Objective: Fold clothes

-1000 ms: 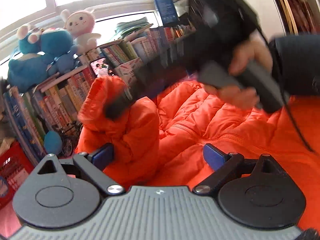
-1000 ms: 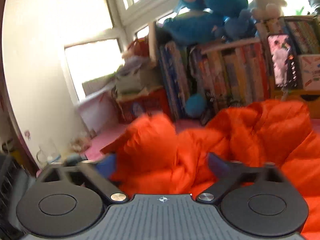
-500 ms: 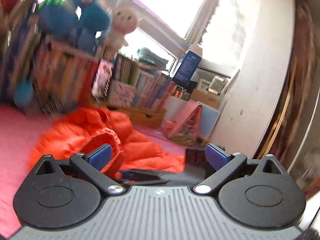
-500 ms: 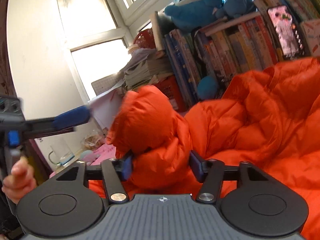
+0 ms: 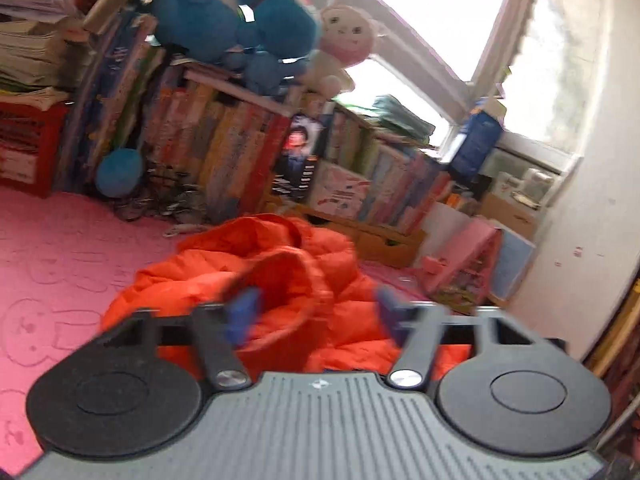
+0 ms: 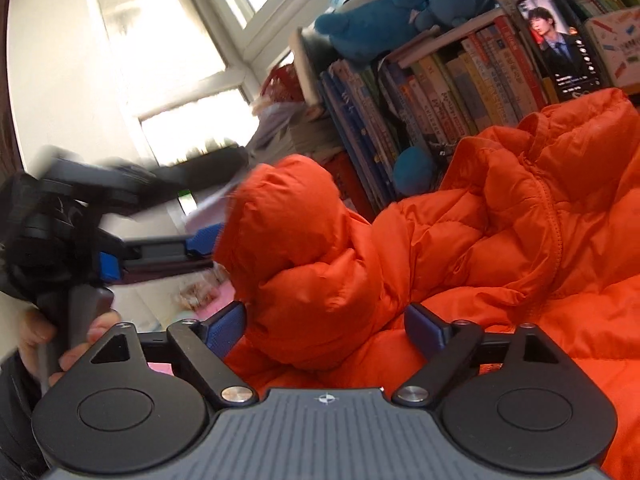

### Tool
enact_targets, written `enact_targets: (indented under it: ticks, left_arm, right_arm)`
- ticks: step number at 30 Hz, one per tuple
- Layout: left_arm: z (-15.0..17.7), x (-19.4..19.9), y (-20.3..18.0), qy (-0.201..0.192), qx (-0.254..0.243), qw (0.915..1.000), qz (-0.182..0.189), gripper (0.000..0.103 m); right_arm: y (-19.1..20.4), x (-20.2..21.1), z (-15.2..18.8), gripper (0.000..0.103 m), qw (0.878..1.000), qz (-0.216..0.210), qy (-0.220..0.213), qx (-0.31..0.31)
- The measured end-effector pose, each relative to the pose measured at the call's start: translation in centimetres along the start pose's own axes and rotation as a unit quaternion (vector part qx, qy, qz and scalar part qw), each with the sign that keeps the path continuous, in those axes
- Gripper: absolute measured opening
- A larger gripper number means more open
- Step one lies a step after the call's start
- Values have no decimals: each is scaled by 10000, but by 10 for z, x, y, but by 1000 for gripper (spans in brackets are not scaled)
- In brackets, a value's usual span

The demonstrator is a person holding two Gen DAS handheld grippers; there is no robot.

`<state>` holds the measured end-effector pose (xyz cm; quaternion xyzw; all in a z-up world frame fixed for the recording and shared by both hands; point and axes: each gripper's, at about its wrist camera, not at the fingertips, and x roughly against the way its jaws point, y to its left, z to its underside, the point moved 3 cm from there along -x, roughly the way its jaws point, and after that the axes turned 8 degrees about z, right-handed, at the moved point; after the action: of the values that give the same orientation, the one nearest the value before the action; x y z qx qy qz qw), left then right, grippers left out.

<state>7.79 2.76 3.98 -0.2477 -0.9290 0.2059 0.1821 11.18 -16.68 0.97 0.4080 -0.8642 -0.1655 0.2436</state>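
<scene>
Puffy orange down jacket (image 6: 500,240), heaped on the pink floor mat (image 5: 60,264), is judged light, soft, slippery, best pinched at its raised sleeve, while left tongs (image 5: 316,312) are closing around its fabric and right tongs (image 6: 326,330) are opening astride that sleeve.

Orange jacket (image 6: 460,240): quilted puffer cloth, smooth with a slight sheen; the folds between the right gripper (image 6: 326,330) fingers show stitched channels. Right gripper: matt black plastic arms, ribbed grey housing, polished metal pivot pins, textured blue pads (image 6: 228,326). Left gripper (image 5: 316,312): same finish. Floor mat (image 5: 60,272), left of the left jaws: pink foam, matt, embossed. Beyond the jaws: plush toys (image 5: 224,20) in fuzzy fabric; books (image 6: 432,92) with glossy paper spines.
</scene>
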Motion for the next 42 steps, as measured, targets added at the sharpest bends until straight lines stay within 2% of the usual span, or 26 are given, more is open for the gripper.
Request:
enact_targets:
  ticks: [1,4,7,9,11,12,13,14,15,16,17,18,21,24,28,33,34,35,37,39,40,41,42]
  left_arm:
    - [-1,-1,5,-38,107,9998,-157,21]
    - [-4,7,24,-206,415,9981,-399,19]
    - [-6,13,32,-191,470,9978,-424,19]
    - [-7,15,32,-146,362,9983,-433,22]
    - [-8,13,29,-65,318,9990,-304,37]
    - [-8,10,26,-3,293,9993,-226,58]
    - [-8,6,22,42,223,9995,-203,73]
    - [-8,2,17,35,90,9996,-259,73]
    - [-8,-1,13,22,-63,9992,-398,67]
    - [-7,-3,9,13,-217,9982,-559,38]
    - [-8,-5,7,25,-341,9965,-760,21]
    - [-10,-3,9,-10,-341,9956,-873,10]
    - [-21,12,20,-242,-273,9929,-1133,8]
    - [-42,38,35,-572,-445,9816,-1768,7]
    - [-72,78,64,-806,-712,9566,-2710,7]
    - [-105,125,105,-951,-859,9167,-3784,7]
    - [-110,134,112,-1004,-861,9075,-3987,3]
    - [-114,142,120,-1057,-929,8930,-4274,1]
    - [-120,160,136,-1089,-955,8698,-4717,1]
    - [-125,175,152,-1069,-796,8578,-4963,1]
    - [-124,180,159,-961,-669,8642,-4893,0]
    - [-121,184,166,-817,-530,8744,-4754,0]
    - [-115,184,168,-638,-380,8908,-4483,1]
  right_arm:
    - [-4,3,-2,91,9998,-61,-92,-154]
    - [-18,13,-6,94,9971,-50,-431,-633]
    - [-31,24,-9,94,9915,178,-805,-1003]
    - [-39,31,-11,94,9866,547,-1017,-1150]
    - [-42,31,-11,94,9809,1225,-1040,-1099]
    - [-43,29,-10,94,9778,1530,-992,-1032]
    - [-42,23,-10,94,9774,1727,-825,-899]
    - [-39,14,-10,94,9779,1834,-630,-783]
    - [-38,7,-10,94,9778,1927,-467,-678]
    - [-36,3,-10,94,9775,1991,-366,-598]
    - [-36,1,-9,94,9773,2028,-289,-545]
    - [-37,1,-8,94,9776,2007,-275,-566]
    - [-41,5,-7,94,9782,1918,-309,-737]
    - [-41,6,-6,94,9772,1962,-246,-770]
    - [-42,1,-8,94,9751,2057,-155,-811]
    - [-44,0,-7,94,9744,2075,-113,-858]
    - [-44,0,-7,94,9743,2079,-103,-863]
    - [-44,-1,-7,94,9742,2083,-94,-868]
    - [-45,-1,-7,94,9737,2099,-80,-881]
    - [-45,-1,-7,95,9736,2100,-67,-890]
    - [-45,-1,-7,95,9736,2101,-56,-890]
    - [-45,-2,-7,95,9735,2107,-40,-884]
    - [-45,-2,-7,95,9735,2113,-27,-878]
